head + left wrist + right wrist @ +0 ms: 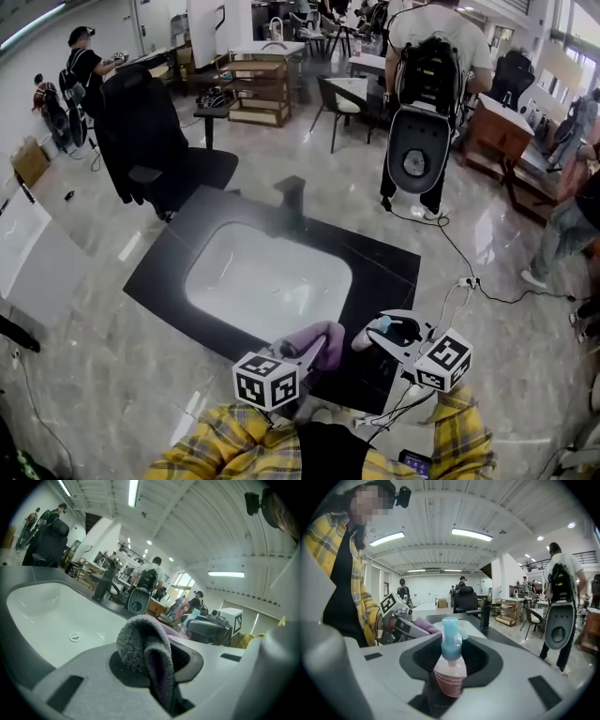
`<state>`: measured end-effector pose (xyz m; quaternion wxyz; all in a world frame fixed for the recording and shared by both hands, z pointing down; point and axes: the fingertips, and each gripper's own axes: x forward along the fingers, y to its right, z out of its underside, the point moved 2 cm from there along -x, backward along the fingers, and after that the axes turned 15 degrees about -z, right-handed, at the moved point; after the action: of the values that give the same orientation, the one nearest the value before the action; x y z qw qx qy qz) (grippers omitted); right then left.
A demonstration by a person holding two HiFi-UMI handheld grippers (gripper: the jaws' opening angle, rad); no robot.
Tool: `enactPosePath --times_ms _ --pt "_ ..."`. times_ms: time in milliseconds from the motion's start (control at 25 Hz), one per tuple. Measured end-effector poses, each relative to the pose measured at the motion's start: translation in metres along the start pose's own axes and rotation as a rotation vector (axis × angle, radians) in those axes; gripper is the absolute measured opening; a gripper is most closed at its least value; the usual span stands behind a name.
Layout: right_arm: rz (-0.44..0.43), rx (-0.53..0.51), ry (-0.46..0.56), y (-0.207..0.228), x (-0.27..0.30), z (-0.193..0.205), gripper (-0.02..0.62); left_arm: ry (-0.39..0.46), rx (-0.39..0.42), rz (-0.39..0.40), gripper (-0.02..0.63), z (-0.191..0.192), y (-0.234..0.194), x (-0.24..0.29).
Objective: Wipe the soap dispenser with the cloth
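Right gripper view shows the fingers of the right gripper (450,662) clamped on the pink soap dispenser (450,676), its blue pump rising between them. Left gripper view shows the left gripper (152,665) with fingers closed on the grey-purple cloth (140,644), which bulges past their tips. Head view has cloth and dispenser just beside each other over the black bench (380,272)

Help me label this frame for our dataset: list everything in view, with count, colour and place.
soap dispenser: one, pink bottle with blue pump, between the right gripper's jaws
cloth: one, purple and grey, clamped in the left gripper
sink basin: one, white, set in the countertop
countertop: one, black, in front of the person
faucet: one, black, behind the basin
office chair: one, black, beyond the countertop's left corner
bystanders: several, in the room behind
left gripper: one, pale grey, shut on the cloth
right gripper: one, pale grey, shut on the soap dispenser
sleeves: two, yellow plaid, bottom edge
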<state>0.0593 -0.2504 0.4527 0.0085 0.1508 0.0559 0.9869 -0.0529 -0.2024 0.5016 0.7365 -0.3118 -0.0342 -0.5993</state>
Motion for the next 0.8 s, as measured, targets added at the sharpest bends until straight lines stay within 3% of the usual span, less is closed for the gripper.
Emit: enactPosePath --times_ms 440,800 --pt "0.422 0.069 0.062 0.013 -0.002 0.003 0.121 0.009 -0.006 0.006 0.058 -0.001 0.004 0.004" --pt "0.705 0.19 0.117 0.016 0.002 -0.001 0.121 0.053 -0.022 -0.025 0.058 -0.023 0.002 0.002"
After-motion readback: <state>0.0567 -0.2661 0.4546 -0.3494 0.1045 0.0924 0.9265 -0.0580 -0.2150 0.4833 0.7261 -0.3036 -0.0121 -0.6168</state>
